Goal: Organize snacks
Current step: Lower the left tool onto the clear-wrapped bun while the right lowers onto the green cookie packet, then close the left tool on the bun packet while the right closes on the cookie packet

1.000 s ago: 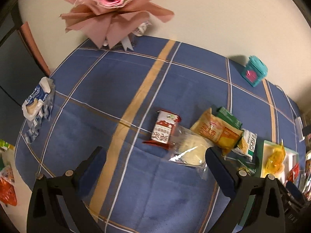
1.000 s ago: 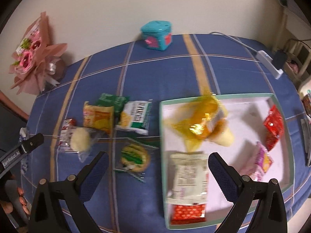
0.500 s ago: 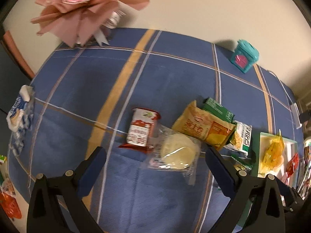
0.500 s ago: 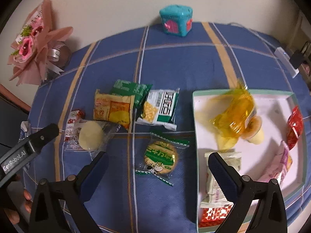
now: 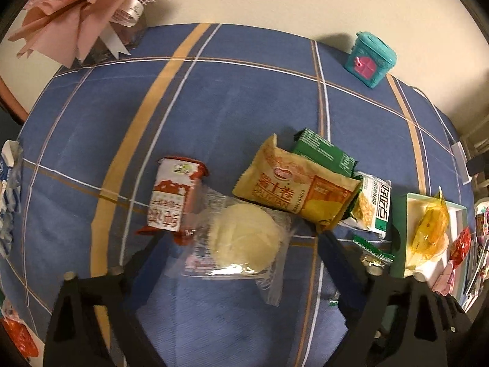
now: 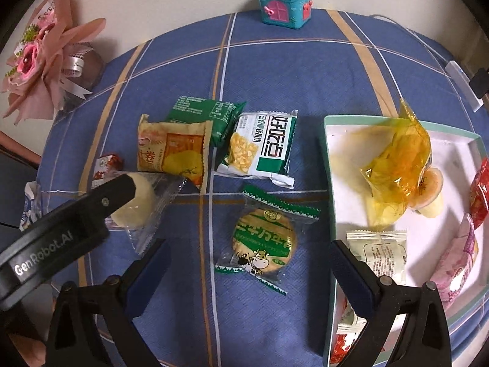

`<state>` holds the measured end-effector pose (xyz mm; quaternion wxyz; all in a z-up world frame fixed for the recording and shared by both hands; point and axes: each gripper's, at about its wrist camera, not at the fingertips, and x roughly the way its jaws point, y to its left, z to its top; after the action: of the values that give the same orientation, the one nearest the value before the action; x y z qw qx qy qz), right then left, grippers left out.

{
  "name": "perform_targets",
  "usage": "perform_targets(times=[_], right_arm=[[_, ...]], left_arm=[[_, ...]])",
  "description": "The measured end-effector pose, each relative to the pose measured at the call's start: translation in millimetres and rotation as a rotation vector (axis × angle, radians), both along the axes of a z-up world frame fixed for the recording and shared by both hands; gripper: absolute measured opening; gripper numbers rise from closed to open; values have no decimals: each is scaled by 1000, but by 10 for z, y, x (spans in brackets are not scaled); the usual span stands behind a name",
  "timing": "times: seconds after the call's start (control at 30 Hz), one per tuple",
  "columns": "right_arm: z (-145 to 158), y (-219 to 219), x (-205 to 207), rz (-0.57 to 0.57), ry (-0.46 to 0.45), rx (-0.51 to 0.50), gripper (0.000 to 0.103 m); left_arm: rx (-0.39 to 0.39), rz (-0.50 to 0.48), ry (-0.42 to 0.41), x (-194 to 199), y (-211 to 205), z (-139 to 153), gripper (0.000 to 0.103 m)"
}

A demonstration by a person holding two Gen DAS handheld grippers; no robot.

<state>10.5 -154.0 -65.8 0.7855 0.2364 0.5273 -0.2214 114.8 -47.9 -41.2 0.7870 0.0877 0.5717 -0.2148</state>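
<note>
Left gripper [image 5: 241,238]: jaws wide but closing, pointing steeply down over the round pale cake in a clear plastic wrapper [image 5: 244,240]. The cake lies between the two blue-padded fingers [image 5: 334,252]; the pads do not press on it. The wrapper's left end overlaps the small red-and-white snack packet [image 5: 172,195] beside it. Beyond the cake lies the yellow-orange snack bag [image 5: 293,192], partly covering a dark green packet [image 5: 325,153].

Right gripper [image 6: 249,263]: jaws wide, nothing held. Between its fingers, flat on the blue plaid tablecloth [image 6: 275,70], lies the round biscuit in a clear wrapper with green zigzag ends [image 6: 264,237]; no contact visible. Its right finger sits at the near left corner of the white tray with a pale green rim [image 6: 327,153].

Tray stands at the surface's right edge and holds a yellow cellophane bag [image 6: 397,159], a cream sachet [image 6: 382,250], red and pink packets. White-and-green corn snack packet [image 6: 262,146] lies mid-surface, left of the tray.

Far edge: teal toy house box [image 6: 284,3]. Far left corner: pink paper bouquet [image 6: 45,58].
</note>
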Motion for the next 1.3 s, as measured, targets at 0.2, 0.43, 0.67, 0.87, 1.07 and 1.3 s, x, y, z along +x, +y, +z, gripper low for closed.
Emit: perform_targets(times=[0.2,0.43,0.67,0.87,1.07,1.3], right_arm=[[-125,3,41,1,26,4,90],[-279,16,84,17,58,-4,79],[-411,-26,108,4,75,5,71],[-439,-9,104,12,77,-19,71],[-429,59,84,17,82,-40,71],[-454,91,100,10,85,-55,61]], left_arm=[[35,-26,23,-33,-82,-97,80],[52,-10,39,-23,-79,-186,73],[61,-6,37,-26,-107,-264,74],[63,1,32,-21,-143,-324,78],[55,14,54,-16,-94,-280,72],[21,15,72,-25,-44,-171,59]])
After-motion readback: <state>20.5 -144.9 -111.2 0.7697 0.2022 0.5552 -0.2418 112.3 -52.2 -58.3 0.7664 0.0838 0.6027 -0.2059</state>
